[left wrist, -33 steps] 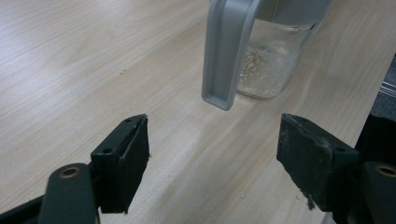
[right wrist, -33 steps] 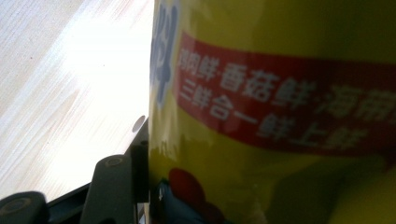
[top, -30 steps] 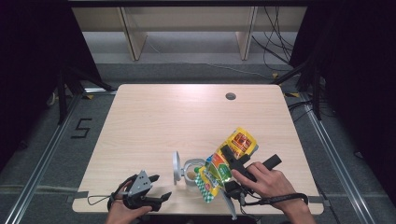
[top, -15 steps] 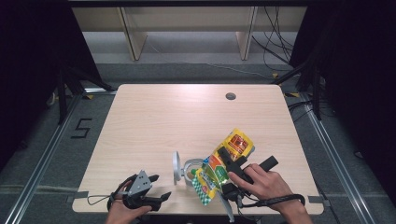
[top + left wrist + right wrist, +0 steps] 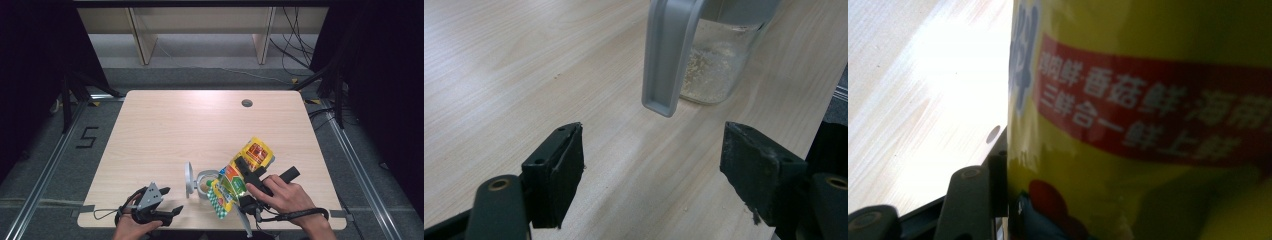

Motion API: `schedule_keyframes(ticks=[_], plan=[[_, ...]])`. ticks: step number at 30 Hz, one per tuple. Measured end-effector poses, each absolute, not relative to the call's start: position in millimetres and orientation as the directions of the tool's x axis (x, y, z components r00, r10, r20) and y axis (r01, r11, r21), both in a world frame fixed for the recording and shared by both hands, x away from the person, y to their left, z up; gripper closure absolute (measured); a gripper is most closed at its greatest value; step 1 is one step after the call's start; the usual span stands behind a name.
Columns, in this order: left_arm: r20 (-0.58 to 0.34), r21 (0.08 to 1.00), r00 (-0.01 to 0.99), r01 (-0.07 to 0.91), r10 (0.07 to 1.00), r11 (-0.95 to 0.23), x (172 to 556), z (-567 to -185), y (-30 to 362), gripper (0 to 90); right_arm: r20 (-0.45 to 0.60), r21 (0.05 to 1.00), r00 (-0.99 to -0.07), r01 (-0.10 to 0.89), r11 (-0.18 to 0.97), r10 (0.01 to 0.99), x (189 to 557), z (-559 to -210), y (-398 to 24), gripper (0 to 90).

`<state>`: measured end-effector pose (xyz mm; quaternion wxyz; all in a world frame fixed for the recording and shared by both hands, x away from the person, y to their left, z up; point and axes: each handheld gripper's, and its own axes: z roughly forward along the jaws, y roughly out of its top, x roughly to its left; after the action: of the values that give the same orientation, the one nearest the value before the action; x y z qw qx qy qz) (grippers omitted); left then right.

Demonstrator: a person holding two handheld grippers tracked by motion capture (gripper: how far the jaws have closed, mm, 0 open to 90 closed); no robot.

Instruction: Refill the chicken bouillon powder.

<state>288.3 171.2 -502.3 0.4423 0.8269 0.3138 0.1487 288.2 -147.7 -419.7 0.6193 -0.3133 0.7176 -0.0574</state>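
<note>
A small clear glass jar with a grey plastic flip lid standing open stands on the table near its 6 o'clock edge. In the left gripper view a thin layer of pale, crumbly powder lies at the bottom of the jar.

The yellow glossy foil pouch, printed with red and green, is just at 3 o'clock of the jar and tilts over it. The right gripper pinches this pouch; one black jaw presses against its side in the right gripper view.

The left gripper rests low at 7 o'clock of the jar, its jaws spread wide with nothing between them.

The table is light wood with fine grain and a round hole near 1 o'clock. Around it is grey floor, and wooden shelf legs stand at 12 o'clock.
</note>
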Motion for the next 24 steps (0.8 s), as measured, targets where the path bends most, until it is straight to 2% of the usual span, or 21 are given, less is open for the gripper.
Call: schedule_keyframes(ticks=[2,3,6,10,11,14,17,19,20,22,23,24], plan=[[0.013,0.807,0.775,0.365,0.632,-0.464,290.7,-500.9,174.9,25.4,-0.839,-0.493,-0.024,-0.389,0.778,-0.544,288.7,-417.4,-146.2,44.8],[0.003,0.808,0.770,0.373,0.638,-0.455,290.1,-501.3,174.4,25.4,-0.851,-0.473,-0.037,-0.377,0.796,-0.524,288.0,-419.4,-147.9,44.8],[-0.022,0.820,0.757,0.387,0.653,-0.421,288.0,-501.8,172.0,25.4,-0.838,-0.492,-0.027,-0.394,0.777,-0.544,288.2,-419.0,-146.4,44.7],[0.007,0.809,0.774,0.368,0.633,-0.458,290.6,-501.0,174.7,25.4,-0.839,-0.492,-0.023,-0.394,0.776,-0.543,288.2,-417.8,-146.4,44.8],[-0.025,0.813,0.760,0.393,0.649,-0.429,289.5,-502.3,173.0,25.4,-0.839,-0.491,-0.025,-0.393,0.777,-0.543,288.3,-417.5,-146.5,44.8],[0.001,0.808,0.761,0.381,0.648,-0.449,289.4,-501.2,174.1,25.4,-0.839,-0.492,-0.025,-0.393,0.777,-0.544,288.1,-418.3,-147.1,44.7],[-0.022,0.820,0.759,0.387,0.651,-0.422,288.2,-501.9,172.1,25.4,-0.839,-0.491,-0.023,-0.396,0.776,-0.543,288.3,-418.5,-147.3,44.8],[0.013,0.806,0.774,0.367,0.634,-0.465,291.0,-501.1,174.7,25.4,-0.839,-0.491,-0.025,-0.394,0.777,-0.543,288.4,-418.0,-147.3,44.7],[-0.035,0.816,0.762,0.396,0.647,-0.421,289.2,-502.6,172.5,25.4,-0.840,-0.490,-0.025,-0.395,0.777,-0.543,288.5,-418.0,-147.2,44.8],[-0.027,0.814,0.762,0.392,0.647,-0.427,289.4,-502.4,173.0,25.4,-0.840,-0.490,-0.025,-0.396,0.777,-0.542,288.3,-418.6,-147.2,44.8],[0.010,0.807,0.772,0.369,0.636,-0.461,290.1,-500.8,174.8,25.4,-0.840,-0.490,-0.025,-0.395,0.777,-0.542,288.0,-418.6,-147.4,44.8],[-0.020,0.818,0.758,0.387,0.652,-0.425,288.3,-501.8,172.3,25.4,-0.839,-0.492,-0.023,-0.395,0.776,-0.544,287.9,-418.4,-147.4,44.8]])
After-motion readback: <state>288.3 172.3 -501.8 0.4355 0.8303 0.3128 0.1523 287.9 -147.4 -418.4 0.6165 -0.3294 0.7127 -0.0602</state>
